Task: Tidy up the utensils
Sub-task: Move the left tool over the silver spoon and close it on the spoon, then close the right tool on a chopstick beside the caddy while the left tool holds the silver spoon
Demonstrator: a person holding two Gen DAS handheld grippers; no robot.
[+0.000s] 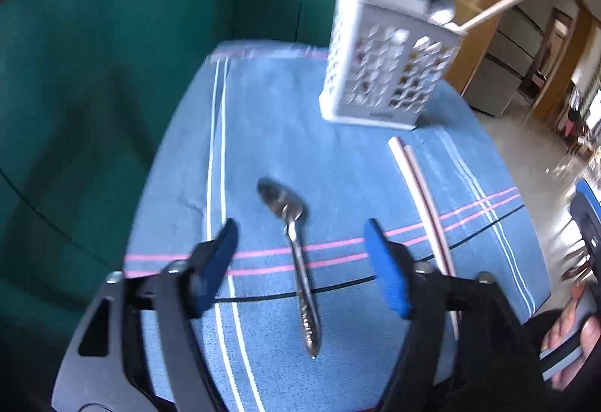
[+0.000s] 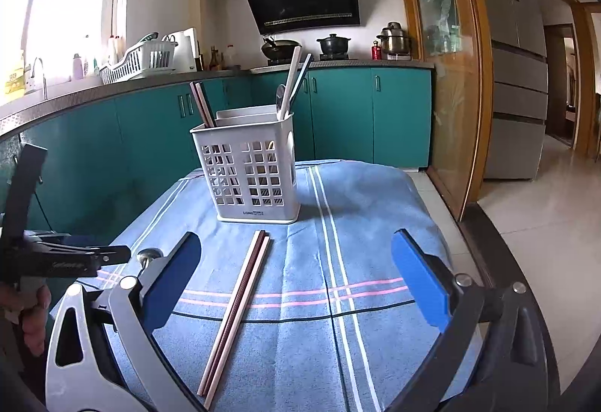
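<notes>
Steel spoon [image 1: 296,254] lies between parted left gripper [image 1: 300,261] pads, seemingly untouched; right gripper [image 2: 296,284] wide.

Chopsticks [image 1: 424,224] run under a finger — holder [image 1: 387,70] smeared (motion blur).

Left wrist view: close, tilted steeply down onto blue cloth [image 1: 263,118]. Right wrist view: shallower, facing kitchen counter [image 2: 112,83]. Both share white basket [image 1: 379,73], upper frame.
</notes>
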